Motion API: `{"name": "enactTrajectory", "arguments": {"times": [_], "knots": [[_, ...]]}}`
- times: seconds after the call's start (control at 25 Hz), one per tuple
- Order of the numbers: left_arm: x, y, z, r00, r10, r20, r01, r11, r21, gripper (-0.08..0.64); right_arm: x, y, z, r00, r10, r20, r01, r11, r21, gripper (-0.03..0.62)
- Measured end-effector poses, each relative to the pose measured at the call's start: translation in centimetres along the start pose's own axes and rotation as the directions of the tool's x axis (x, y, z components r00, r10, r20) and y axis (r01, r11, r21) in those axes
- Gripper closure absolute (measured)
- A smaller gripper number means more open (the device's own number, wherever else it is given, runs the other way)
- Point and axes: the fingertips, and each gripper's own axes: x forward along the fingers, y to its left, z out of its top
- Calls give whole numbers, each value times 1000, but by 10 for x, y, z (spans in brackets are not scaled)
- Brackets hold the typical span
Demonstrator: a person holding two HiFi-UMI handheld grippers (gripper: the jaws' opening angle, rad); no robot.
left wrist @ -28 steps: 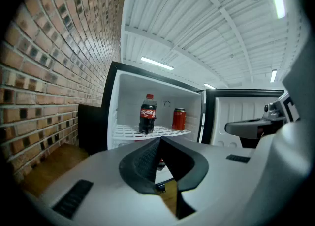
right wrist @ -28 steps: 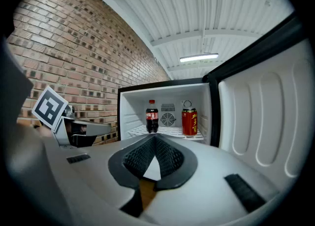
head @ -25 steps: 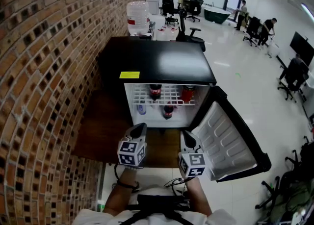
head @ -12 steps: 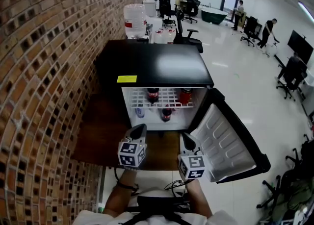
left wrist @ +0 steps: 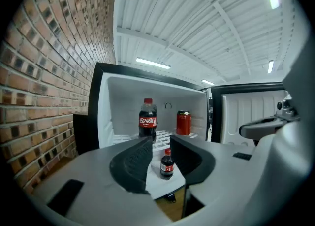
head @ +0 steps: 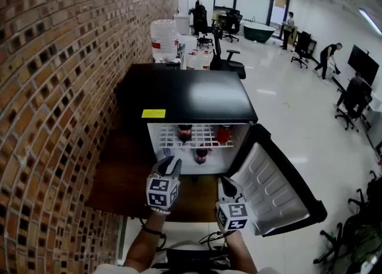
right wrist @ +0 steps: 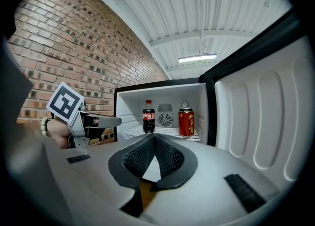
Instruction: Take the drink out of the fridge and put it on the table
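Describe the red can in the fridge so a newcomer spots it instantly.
Find the black-topped mini fridge with its door open, against the brick wall. On its upper white wire shelf, the red metal can stands right of the dark cola bottle: short, cylindrical, capless.

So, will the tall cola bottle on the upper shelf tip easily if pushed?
Probably: the cola bottle is tall and narrow on a wire shelf, so a nudge may topple it. It looks full, so likely rather heavy. Fallen, it may roll.

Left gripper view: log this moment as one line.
fridge door open | cola bottle, can inside | left gripper jaws just been opening, nothing between | right gripper shut
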Motion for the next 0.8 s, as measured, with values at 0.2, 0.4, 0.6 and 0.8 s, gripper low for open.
{"name": "enactTrajectory", "arguments": {"times": [0.2, 0.4, 0.6, 0.8], "knots": [[22, 2, 14, 1000, 10, 10, -10, 999, 36, 333, 3, -6, 4, 1000, -5, 12, 5, 1000, -6, 581], [44, 8, 25, 999, 23, 23, -24, 999, 37, 228, 2, -18, 2, 1000, -23, 13, 23, 1000, -1, 581], [67, 13, 27, 1000, 23, 20, -24, 999, 37, 146, 0, -27, 0, 999, -33, 11, 33, 999, 9, 581], [91, 17, 28, 1000, 25, 15, -25, 999, 27, 106, -3, -31, 0, 999, -35, 14, 35, 999, -2, 581]]}}
